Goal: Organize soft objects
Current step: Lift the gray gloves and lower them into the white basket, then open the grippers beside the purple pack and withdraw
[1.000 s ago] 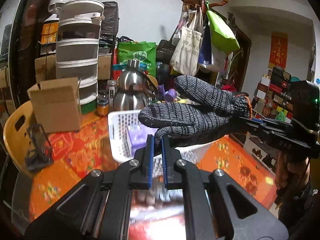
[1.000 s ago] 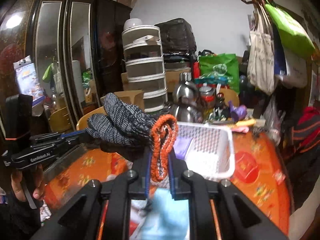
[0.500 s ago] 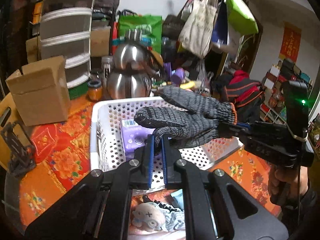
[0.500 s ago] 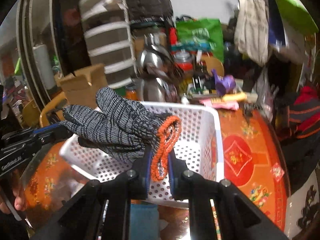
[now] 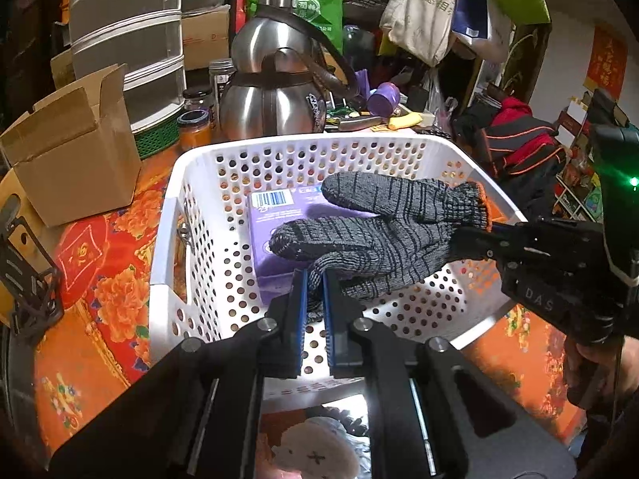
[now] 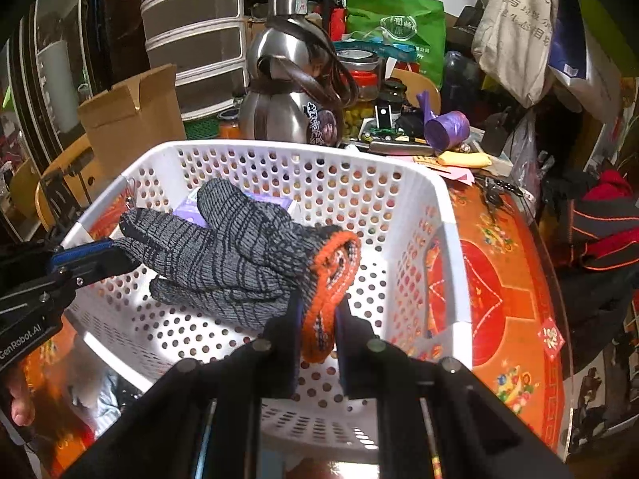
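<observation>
A grey knitted glove [image 5: 383,231] with an orange cuff [image 6: 331,279] hangs stretched between my two grippers, inside the white perforated basket [image 5: 167,215]. My left gripper [image 5: 313,279] is shut on the glove's fingers. My right gripper [image 6: 317,319] is shut on the orange cuff; it also shows at the right of the left wrist view [image 5: 495,235]. A purple pack [image 5: 271,215] lies on the basket floor under the glove. The glove [image 6: 227,247] is just above the floor.
A steel kettle [image 5: 275,88], jars and a cardboard box [image 5: 72,151] stand behind and left of the basket on the orange tablecloth [image 6: 499,299]. A small plush toy [image 5: 315,451] lies near the basket's front edge, below my left gripper.
Both grippers have carried the glove forward and down, from above the table into the basket. Both grips are unchanged.
</observation>
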Tool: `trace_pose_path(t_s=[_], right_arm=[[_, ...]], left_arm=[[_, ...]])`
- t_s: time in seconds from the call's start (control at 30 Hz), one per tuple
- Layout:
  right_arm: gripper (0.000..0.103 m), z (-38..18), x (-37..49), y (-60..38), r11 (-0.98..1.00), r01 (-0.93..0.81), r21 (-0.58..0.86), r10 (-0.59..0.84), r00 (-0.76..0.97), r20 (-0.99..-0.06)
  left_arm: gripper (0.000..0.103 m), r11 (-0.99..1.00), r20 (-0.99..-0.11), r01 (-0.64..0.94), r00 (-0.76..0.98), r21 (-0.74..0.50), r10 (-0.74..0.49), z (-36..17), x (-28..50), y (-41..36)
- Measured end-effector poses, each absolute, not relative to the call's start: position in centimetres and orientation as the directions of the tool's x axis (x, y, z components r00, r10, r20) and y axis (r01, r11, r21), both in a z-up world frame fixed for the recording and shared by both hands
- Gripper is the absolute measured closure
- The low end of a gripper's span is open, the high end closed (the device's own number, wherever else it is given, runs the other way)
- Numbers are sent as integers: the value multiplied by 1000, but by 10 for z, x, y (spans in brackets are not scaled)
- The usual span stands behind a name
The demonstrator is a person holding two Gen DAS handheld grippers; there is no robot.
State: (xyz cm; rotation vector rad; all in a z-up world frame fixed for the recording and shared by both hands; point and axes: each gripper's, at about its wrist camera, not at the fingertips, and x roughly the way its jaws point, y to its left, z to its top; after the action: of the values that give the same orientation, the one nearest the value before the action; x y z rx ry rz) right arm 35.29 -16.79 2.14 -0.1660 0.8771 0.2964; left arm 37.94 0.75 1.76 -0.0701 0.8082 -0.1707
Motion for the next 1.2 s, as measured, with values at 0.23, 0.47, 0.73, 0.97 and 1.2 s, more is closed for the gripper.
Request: trace_pose_path(t_s=[0.23, 0.47, 0.73, 0.97, 1.2], right_arm=[[60, 31, 347, -172, 953, -304, 16, 218, 646, -731], [30, 47, 329, -183, 957, -288, 35, 234, 693, -682], [27, 54, 310, -192, 956, -286, 64, 256, 710, -656], [27, 56, 267, -206, 959, -272, 77, 260, 746, -612], [27, 25, 188, -212, 939, -308, 152, 337, 745, -576]], left_arm=[[48, 986, -682, 101, 713, -131, -164, 26, 371, 23], [24, 982, -619, 104, 764, -157, -180, 47, 347, 41], [22, 987, -621, 106, 768, -118, -157, 53, 326, 36], [22, 985, -580, 125, 796, -116, -170, 50, 275, 39], [20, 983, -558, 106, 812, -148, -172, 19, 201, 55]])
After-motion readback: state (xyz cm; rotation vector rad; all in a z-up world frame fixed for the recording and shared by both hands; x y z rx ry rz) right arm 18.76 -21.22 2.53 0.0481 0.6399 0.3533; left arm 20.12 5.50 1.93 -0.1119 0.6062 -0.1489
